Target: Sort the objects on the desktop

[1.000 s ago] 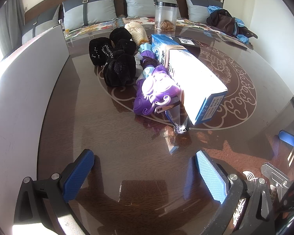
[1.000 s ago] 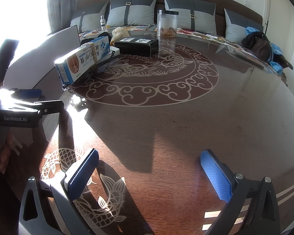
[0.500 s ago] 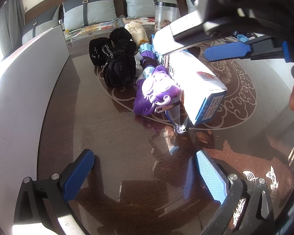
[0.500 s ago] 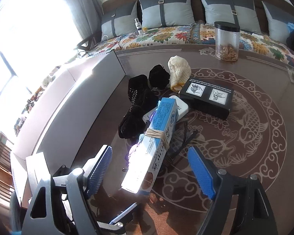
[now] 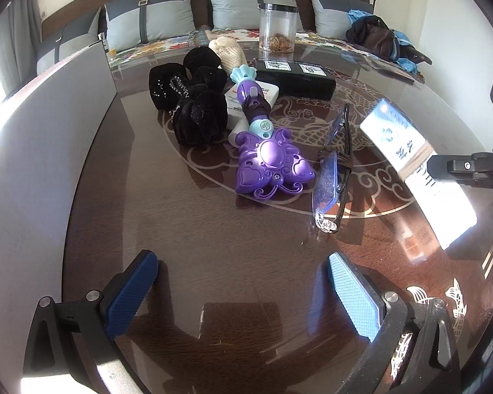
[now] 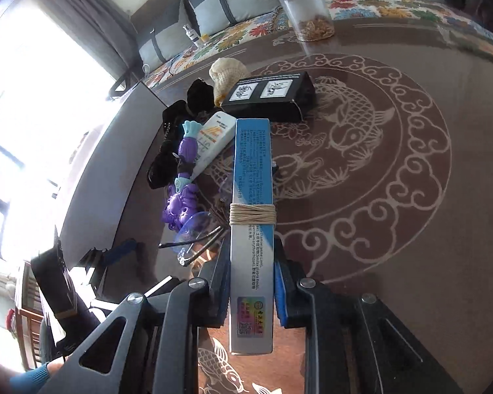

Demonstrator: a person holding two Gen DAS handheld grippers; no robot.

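A long blue and white box [image 6: 251, 164] with a rubber band round it is clamped in my right gripper [image 6: 251, 282], both blue pads pressing its long sides. In the left wrist view the box [image 5: 420, 170] hangs blurred at the right, off the pile. My left gripper [image 5: 240, 262] stands open low over bare table, with nothing between its fingers. Ahead of it lie a purple toy wand [image 5: 269, 161], folded glasses [image 5: 332, 177], black scrunchies [image 5: 194, 105], a white tube [image 5: 246, 98] and a black box [image 5: 294, 74].
A grey upright panel [image 5: 42, 138] runs along the left of the glass-topped table [image 5: 213, 246]. A cream knit pouch [image 5: 226, 51] and a clear jar [image 5: 277, 28] stand at the back. Behind is a sofa with cushions and dark clothes [image 5: 378, 39].
My right gripper swung over the pile, closed on the blue and white box and carried it off to the right, uncovering the glasses. The left gripper has stayed put.
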